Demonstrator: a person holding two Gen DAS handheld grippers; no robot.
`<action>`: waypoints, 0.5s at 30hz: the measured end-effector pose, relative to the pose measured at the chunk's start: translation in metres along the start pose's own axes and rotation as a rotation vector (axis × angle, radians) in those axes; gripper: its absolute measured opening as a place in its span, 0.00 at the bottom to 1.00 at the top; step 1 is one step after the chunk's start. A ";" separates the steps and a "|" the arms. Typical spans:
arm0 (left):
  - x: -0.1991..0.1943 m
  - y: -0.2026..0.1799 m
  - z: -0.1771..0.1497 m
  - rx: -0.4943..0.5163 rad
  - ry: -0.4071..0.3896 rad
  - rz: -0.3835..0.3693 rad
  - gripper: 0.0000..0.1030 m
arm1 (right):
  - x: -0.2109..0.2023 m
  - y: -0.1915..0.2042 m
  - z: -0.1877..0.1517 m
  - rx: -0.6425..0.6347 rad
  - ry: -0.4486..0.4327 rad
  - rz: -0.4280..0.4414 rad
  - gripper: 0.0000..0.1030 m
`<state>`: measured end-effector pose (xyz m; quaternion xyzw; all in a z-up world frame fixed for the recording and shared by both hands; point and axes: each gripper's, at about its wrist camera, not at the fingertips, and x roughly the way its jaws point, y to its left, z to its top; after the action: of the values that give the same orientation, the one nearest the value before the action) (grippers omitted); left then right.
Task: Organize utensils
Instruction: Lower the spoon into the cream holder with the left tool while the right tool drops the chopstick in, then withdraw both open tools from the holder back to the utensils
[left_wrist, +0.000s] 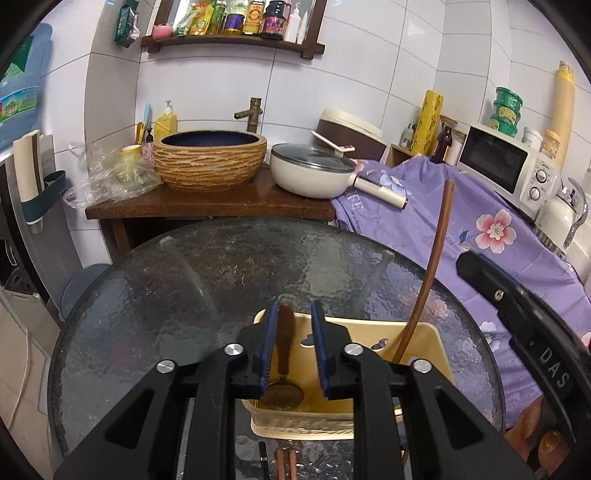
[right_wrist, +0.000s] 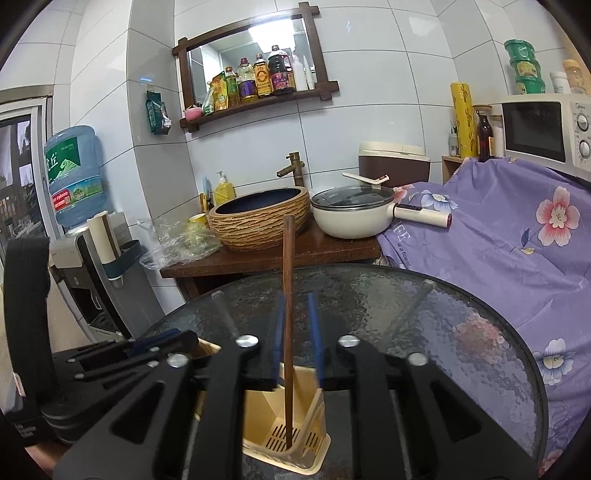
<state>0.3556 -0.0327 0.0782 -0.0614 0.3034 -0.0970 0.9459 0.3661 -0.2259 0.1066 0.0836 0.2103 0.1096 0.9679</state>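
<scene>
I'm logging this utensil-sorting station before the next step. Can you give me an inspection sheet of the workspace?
Surface: round textured glass table, bare apart from the job's things.
Job's things: cream utensil holder on the table; wooden spoon stands in one compartment, bowl down; wooden chopstick stands upright in another, tip on the slotted floor. More chopsticks lie on the glass near the holder.
Clutter: nothing seen on the table.
Grippers: left gripper open around the spoon handle; right gripper open around the chopstick, pads clear.
Cables: a white cord hangs off the table's left.
Surroundings: basin, lidded pan, microwave, floral cloth.
</scene>
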 end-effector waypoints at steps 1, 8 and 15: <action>-0.004 0.000 0.000 0.000 -0.007 -0.005 0.32 | -0.003 -0.002 -0.001 0.007 -0.004 -0.004 0.55; -0.035 0.010 -0.021 0.005 -0.048 0.022 0.70 | -0.034 -0.010 -0.033 0.000 0.083 -0.023 0.55; -0.053 0.030 -0.069 -0.021 -0.009 0.030 0.77 | -0.047 -0.012 -0.098 -0.047 0.245 -0.021 0.55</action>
<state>0.2775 0.0047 0.0467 -0.0672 0.3010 -0.0793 0.9480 0.2849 -0.2377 0.0340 0.0446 0.3253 0.1137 0.9377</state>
